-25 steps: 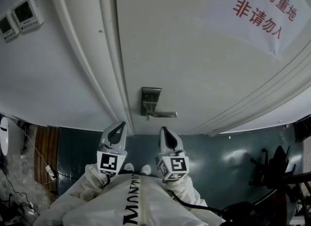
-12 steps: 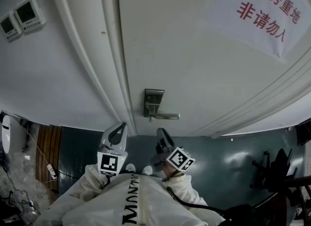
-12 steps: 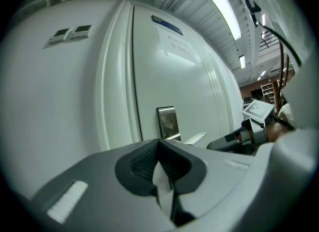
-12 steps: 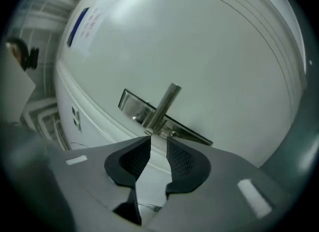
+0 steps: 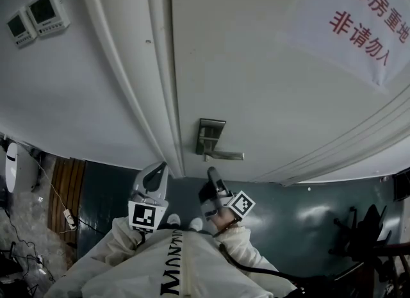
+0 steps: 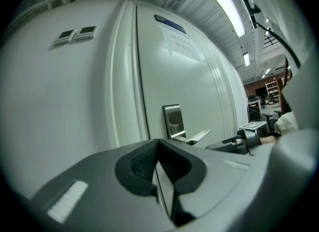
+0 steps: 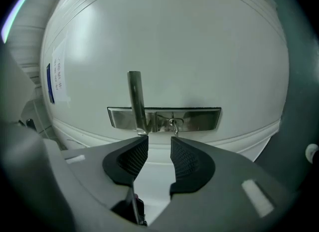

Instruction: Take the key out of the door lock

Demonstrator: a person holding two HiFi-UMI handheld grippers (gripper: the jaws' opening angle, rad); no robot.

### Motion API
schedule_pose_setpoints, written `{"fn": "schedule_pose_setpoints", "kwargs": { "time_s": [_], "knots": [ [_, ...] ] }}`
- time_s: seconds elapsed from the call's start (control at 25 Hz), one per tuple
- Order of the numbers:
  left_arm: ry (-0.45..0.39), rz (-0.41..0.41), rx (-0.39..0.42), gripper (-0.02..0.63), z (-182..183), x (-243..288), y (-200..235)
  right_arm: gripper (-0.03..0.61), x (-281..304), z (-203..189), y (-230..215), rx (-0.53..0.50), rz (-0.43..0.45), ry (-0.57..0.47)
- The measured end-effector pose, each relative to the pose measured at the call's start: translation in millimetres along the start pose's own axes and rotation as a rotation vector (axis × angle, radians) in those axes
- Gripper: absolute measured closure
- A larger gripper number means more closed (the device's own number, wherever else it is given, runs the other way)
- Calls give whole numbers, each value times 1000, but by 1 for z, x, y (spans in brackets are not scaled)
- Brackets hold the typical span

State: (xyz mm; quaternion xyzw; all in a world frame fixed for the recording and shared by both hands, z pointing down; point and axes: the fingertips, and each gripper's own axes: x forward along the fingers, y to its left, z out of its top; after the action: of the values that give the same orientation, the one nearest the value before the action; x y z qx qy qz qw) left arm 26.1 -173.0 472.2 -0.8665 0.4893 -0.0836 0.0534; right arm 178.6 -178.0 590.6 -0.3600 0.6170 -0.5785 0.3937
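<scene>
A steel lock plate with a lever handle sits on the white door. In the right gripper view the plate lies sideways, and a small key sticks out of it next to the handle. My right gripper is a short way in front of the key. Its jaws are opening, with nothing between them. In the head view the right gripper is rolled on its side just below the handle. My left gripper hangs to the left with its pads together and nothing held.
A paper sign with red characters hangs on the door's upper right. Two wall control panels are left of the door frame. Cables lie on the floor at left, and dark chair parts stand at right.
My right gripper has rolled onto its side, risen toward the lock, and its jaws have gone from shut to open. The left gripper has stayed put, and the head view has shifted slightly.
</scene>
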Motion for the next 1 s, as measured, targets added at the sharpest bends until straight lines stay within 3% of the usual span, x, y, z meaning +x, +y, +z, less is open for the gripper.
{"fn": "schedule_pose_setpoints", "kwargs": {
  "time_s": [1.0],
  "knots": [
    [40,12,6,614,-13,-6,20,459,50,13,-41,132,-24,-51]
  ]
}}
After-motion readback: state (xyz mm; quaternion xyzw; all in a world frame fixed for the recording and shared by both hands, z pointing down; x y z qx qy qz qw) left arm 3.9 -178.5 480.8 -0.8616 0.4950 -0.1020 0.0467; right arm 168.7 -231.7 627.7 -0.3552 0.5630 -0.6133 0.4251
